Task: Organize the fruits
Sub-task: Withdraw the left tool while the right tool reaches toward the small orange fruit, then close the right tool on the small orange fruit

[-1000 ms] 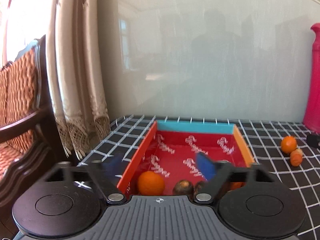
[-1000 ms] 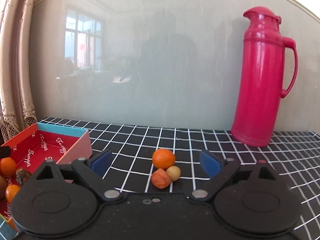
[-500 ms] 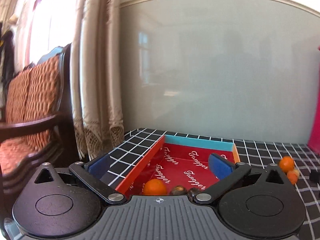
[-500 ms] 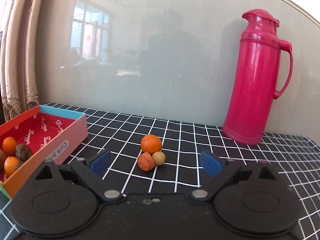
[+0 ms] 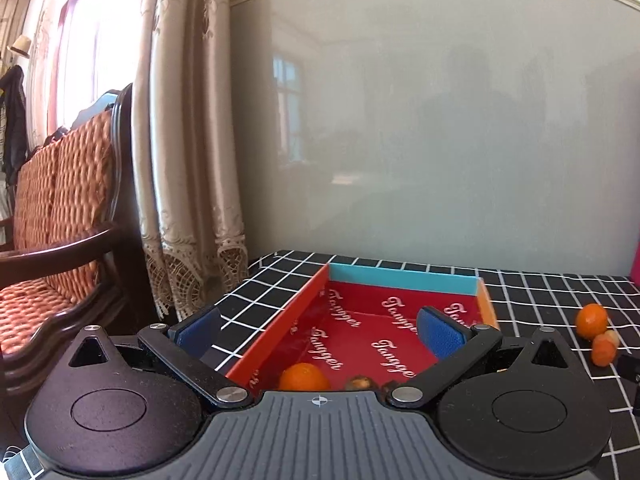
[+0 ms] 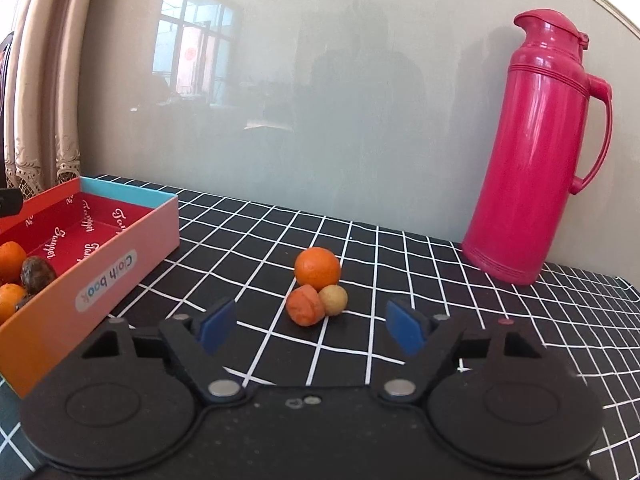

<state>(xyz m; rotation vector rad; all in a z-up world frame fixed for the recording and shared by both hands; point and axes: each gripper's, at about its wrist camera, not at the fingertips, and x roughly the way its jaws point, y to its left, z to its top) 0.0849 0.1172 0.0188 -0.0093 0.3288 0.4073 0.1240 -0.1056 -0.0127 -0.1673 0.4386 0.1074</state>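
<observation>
A red-lined cardboard box (image 5: 404, 282) (image 6: 132, 256) sits on the black checked tablecloth and holds oranges (image 5: 304, 377) (image 6: 12, 254) and a dark brown fruit (image 6: 38, 274). On the cloth to its right lie an orange (image 6: 317, 268) (image 5: 591, 321), a smaller wrinkled orange fruit (image 6: 305, 305) (image 5: 603, 350) and a small yellow fruit (image 6: 334, 300), touching one another. My left gripper (image 5: 318, 330) is open and empty above the box's near end. My right gripper (image 6: 311, 326) is open and empty just in front of the three loose fruits.
A tall pink thermos (image 6: 528, 152) stands at the back right by the glossy wall. Curtains (image 5: 188, 160) and a wooden chair with woven cushions (image 5: 60, 208) lie beyond the table's left edge.
My left gripper has risen and drawn back from the box, pointing more to the left. My right gripper has moved closer to the three loose fruits.
</observation>
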